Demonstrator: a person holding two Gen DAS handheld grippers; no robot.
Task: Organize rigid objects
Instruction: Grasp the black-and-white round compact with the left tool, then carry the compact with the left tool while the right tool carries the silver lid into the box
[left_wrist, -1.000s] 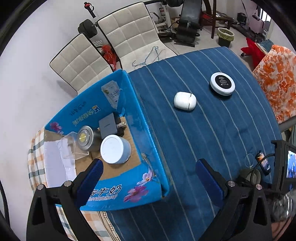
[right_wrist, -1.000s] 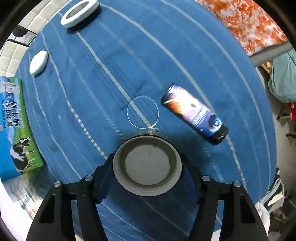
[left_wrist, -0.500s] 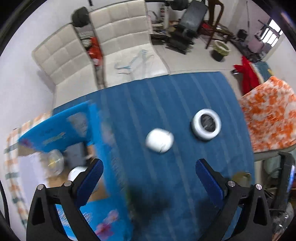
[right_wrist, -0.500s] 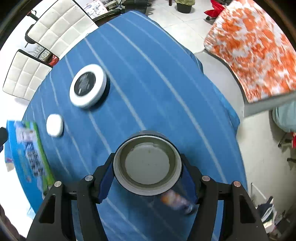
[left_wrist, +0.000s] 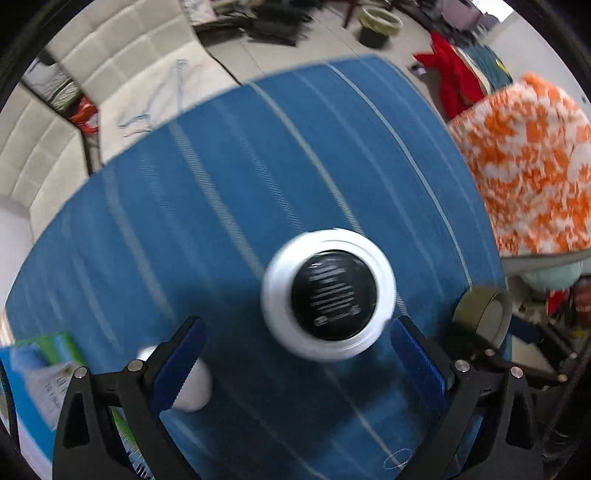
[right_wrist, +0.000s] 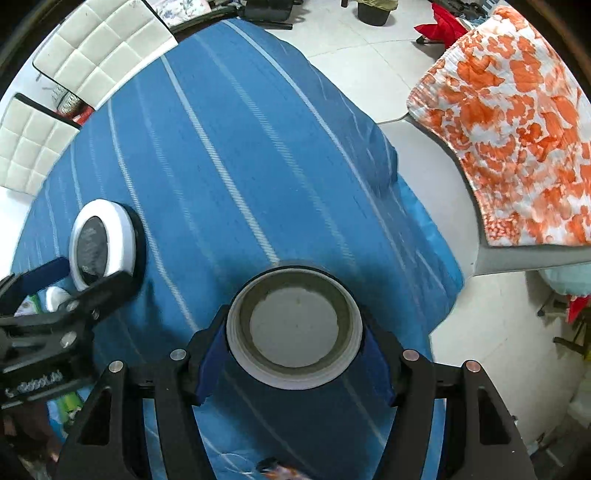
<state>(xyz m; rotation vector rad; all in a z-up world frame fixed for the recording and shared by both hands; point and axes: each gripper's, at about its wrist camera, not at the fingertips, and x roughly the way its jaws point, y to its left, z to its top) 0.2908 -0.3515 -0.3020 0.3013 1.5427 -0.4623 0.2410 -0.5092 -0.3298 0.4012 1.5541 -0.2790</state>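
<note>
A round white disc with a black centre (left_wrist: 328, 293) lies on the blue striped tablecloth (left_wrist: 229, 206). My left gripper (left_wrist: 295, 363) is open and hovers just before it, the disc between and ahead of the blue fingers. A small white oval case (left_wrist: 194, 384) lies by the left finger. My right gripper (right_wrist: 293, 363) is shut on a clear round jar with a grey-white lid (right_wrist: 293, 326), held above the cloth. The disc (right_wrist: 101, 245), the left gripper (right_wrist: 55, 291) and the oval case (right_wrist: 55, 297) show in the right wrist view too.
A blue and green milk carton box (left_wrist: 40, 373) stands at the left edge. White padded chairs (right_wrist: 99, 51) stand beyond the table's far side. An orange patterned cloth (right_wrist: 517, 129) lies to the right. A printed can (right_wrist: 277, 472) peeks in at the bottom.
My left gripper has swung away from the box, past the oval case, to the white disc. My right gripper has lifted the jar off the cloth, away from the printed can.
</note>
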